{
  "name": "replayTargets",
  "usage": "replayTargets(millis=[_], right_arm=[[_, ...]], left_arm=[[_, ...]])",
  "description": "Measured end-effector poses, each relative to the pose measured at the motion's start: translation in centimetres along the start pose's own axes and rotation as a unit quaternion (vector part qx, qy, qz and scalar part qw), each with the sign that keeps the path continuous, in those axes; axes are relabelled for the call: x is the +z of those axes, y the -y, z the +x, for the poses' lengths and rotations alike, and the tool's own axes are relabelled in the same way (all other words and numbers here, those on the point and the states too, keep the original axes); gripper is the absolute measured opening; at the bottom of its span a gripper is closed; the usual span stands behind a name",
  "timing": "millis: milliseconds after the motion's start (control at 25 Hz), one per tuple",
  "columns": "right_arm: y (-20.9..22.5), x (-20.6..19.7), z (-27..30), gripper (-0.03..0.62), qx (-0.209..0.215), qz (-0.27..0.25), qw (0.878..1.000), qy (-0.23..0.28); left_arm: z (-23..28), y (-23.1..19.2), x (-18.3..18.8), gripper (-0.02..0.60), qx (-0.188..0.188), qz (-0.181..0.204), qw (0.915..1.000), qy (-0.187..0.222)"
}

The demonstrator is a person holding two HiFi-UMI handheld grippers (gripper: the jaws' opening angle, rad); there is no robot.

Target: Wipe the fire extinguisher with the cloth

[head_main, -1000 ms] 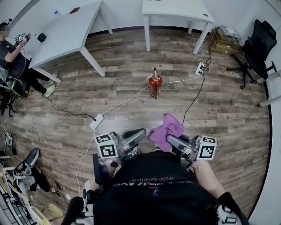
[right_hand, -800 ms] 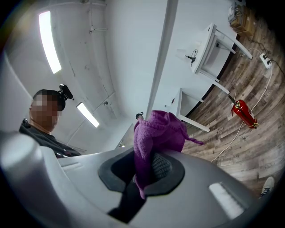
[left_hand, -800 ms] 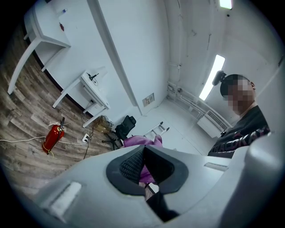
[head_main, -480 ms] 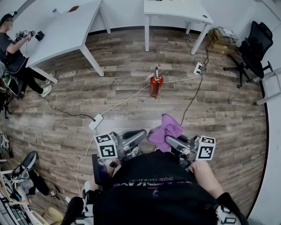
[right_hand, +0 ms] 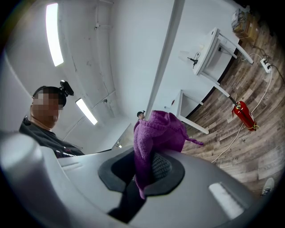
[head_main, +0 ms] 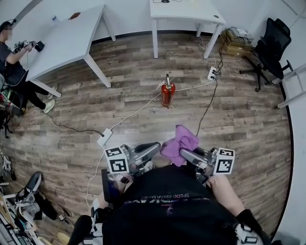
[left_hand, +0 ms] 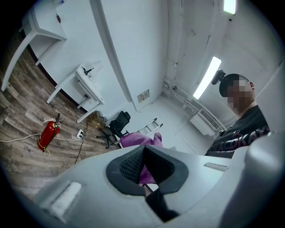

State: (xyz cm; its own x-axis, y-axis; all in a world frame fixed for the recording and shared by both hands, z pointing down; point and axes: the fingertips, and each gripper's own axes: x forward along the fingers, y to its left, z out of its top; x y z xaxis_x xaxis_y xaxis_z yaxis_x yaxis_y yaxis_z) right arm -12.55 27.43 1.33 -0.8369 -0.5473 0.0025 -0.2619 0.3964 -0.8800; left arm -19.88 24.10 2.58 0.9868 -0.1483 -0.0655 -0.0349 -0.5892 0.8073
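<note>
Now the right tool (head_main: 184, 153) points level, clamping the purple cloth (head_main: 180, 139).

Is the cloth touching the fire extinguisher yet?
No, the purple cloth is pinched in the right gripper, while the fire extinguisher stands apart on the floor ahead.

Wood-plank floor (head_main: 143, 110) carries a red fire extinguisher (head_main: 167, 94) standing upright mid-room. A white cable (head_main: 134, 112) runs from near it to a white power strip (head_main: 104, 139), and a second power strip (head_main: 211, 73) with a black cable (head_main: 206, 107) lies further right. Two white counters stand on the floor, left counter (head_main: 67, 40) with a small dark item (head_main: 74, 16) on top and rear counter (head_main: 186, 12); black office chair (head_main: 270, 48) and a box stack (head_main: 237, 37) sit at right.
</note>
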Motion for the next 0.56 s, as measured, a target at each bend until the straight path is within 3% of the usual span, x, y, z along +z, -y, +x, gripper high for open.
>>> replayTargets(millis=[560], right_arm=[[0.05,-0.01,0.2,0.038,-0.004,0.002,1.0,-0.005]], left_arm=[[-0.45,-0.1,0.13,-0.003,0.001,-0.005,1.0,0.005]])
